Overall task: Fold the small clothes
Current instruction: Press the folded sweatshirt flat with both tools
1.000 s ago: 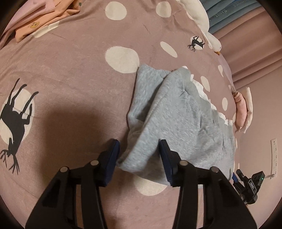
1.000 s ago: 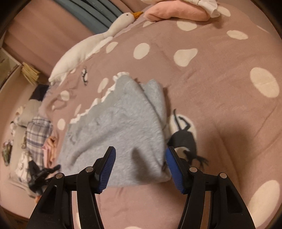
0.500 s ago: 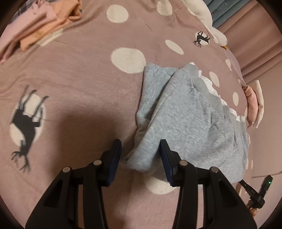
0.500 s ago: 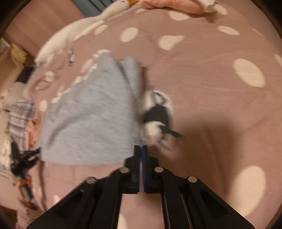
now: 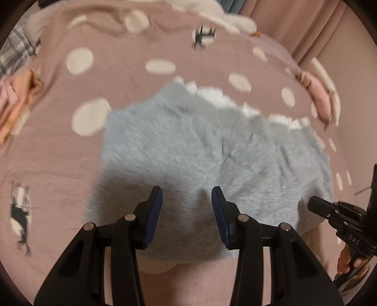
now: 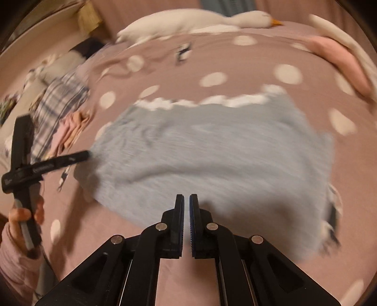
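A grey fuzzy garment (image 5: 212,160) with a white ruffled edge (image 5: 212,96) lies spread on the pink dotted bedcover (image 5: 59,153). My left gripper (image 5: 187,207) hovers over its near part, jaws apart, with cloth below them but not pinched. In the right wrist view the same garment (image 6: 223,150) fills the middle, blurred by motion. My right gripper (image 6: 186,211) is shut with nothing between its pads, above the garment's near edge. The right gripper (image 5: 314,203) also shows at the garment's right corner, and the left gripper (image 6: 86,154) at its left corner.
A white goose plush (image 6: 188,21) lies along the far edge of the bed. A folded pink garment (image 6: 341,56) sits far right. Plaid cloth (image 6: 59,98) and peach clothes (image 5: 21,101) are piled at the left. A hand in a pink sleeve (image 6: 14,254) holds the left gripper.
The right gripper went from open to shut, with nothing in it. Both grippers rolled and swung sideways, so the garment now lies broadside ahead. The left jaws kept about the same gap.
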Demonstrator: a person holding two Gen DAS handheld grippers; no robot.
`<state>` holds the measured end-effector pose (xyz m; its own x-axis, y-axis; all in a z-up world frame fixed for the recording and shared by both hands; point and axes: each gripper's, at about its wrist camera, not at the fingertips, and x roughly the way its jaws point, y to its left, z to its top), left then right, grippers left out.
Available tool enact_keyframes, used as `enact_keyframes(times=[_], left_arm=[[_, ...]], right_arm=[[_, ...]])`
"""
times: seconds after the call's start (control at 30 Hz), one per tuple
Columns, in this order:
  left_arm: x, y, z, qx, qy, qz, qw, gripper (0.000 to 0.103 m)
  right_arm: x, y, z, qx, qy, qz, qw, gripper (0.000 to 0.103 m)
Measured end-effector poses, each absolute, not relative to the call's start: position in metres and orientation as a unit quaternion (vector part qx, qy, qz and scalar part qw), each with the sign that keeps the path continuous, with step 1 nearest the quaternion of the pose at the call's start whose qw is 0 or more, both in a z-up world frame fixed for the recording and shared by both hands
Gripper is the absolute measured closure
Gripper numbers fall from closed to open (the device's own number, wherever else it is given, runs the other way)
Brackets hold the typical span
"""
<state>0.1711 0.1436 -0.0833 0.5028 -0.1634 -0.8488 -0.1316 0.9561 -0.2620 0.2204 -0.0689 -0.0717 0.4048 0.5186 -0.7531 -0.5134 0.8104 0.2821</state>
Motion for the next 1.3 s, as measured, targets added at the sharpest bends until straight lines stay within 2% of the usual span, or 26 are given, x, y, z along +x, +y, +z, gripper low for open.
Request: enact_keyframes(times=[0.1,0.17,0.33,0.53,0.6,0.67,0.73,0.93,1.3], left_arm=[[0.174,0.143,-0.099,-0.144,0.512,-0.006,0.847,0.060],[0.171,0.147,-0.099,-0.142,0.510,-0.013,0.848,0.060],[0.161,0.159,-0.100,-0.133,0.510,-0.020,0.850,0.060],[0.150,0.161,-0.102,-0.134,0.509,-0.017,0.850,0.060],[0.148,0.158,-0.102,-0.130,0.509,-0.012,0.851,0.057],[0.144,0.156,-0.103,-0.128,0.508,-0.011,0.852,0.054],[0.141,0.154,-0.104,-0.126,0.509,-0.011,0.852,0.051],[0.131,0.154,-0.109,-0.124,0.512,-0.006,0.850,0.051],[0.106,0.165,-0.109,-0.166,0.517,0.009,0.840,0.050]], right_arm=[[0.229,-0.049,-0.088,-0.021,0.489,0.311,0.815,0.101],[0.228,-0.048,-0.122,-0.038,0.575,0.305,0.758,0.101],[0.209,-0.089,-0.124,0.001,0.596,0.313,0.739,0.102],[0.200,-0.115,-0.094,0.012,0.535,0.316,0.783,0.101],[0.206,-0.120,-0.081,0.033,0.506,0.304,0.807,0.097],[0.218,-0.124,-0.076,0.046,0.491,0.271,0.827,0.076],[0.226,-0.129,-0.080,0.047,0.490,0.234,0.838,0.068],[0.227,-0.147,-0.114,0.028,0.517,0.167,0.839,0.068],[0.201,-0.186,-0.115,0.077,0.523,0.173,0.831,0.068]])
